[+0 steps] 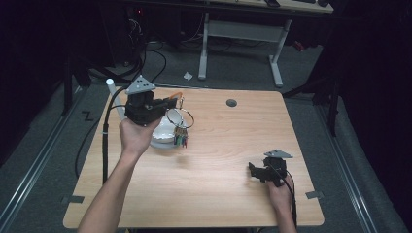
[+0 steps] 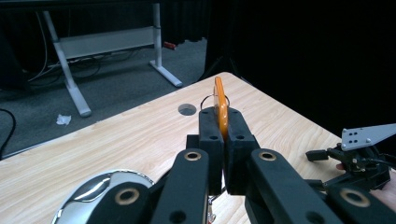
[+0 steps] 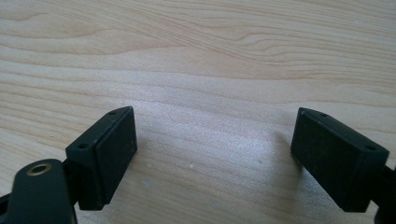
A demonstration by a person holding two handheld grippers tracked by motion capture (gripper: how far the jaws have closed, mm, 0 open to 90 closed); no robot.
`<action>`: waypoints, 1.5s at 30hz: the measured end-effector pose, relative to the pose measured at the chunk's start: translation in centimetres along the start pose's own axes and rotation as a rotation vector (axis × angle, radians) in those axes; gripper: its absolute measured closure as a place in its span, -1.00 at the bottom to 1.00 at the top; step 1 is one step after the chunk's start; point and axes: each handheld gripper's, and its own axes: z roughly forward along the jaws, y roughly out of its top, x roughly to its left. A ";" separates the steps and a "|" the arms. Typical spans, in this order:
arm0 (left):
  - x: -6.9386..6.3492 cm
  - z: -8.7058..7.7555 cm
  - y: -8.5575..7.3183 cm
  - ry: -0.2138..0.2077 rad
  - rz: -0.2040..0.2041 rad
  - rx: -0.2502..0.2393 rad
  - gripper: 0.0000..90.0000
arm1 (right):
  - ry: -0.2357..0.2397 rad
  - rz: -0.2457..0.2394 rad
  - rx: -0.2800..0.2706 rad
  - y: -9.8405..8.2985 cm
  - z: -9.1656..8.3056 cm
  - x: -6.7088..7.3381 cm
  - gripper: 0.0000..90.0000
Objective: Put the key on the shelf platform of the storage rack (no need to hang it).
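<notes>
Two hand-held grippers were at work: nearest the person, the right hand-held gripper point(image 1: 257, 171) rested low over the desk point(image 1: 218, 160) with its jaws spread wide on nothing, while farther off the left hand-held gripper point(image 2: 219, 140) was pressed together on a thin orange tag point(image 2: 220, 109), lifting a key ring point(image 1: 180, 118) with small coloured keys point(image 1: 180, 137) above a white bowl point(image 1: 163, 135) near the far left of the desk. The pinch looked slim and edge-on — a swing of the dangling keys could probably twist the tag out, dropping the bunch into or beside the bowl — and no brand, label or writing could be read anywhere.
</notes>
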 end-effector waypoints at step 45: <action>4.3 -0.1 -0.7 0.152 -0.054 0.027 0.96 | 0.000 0.000 0.001 0.0 0.0 0.0 -0.68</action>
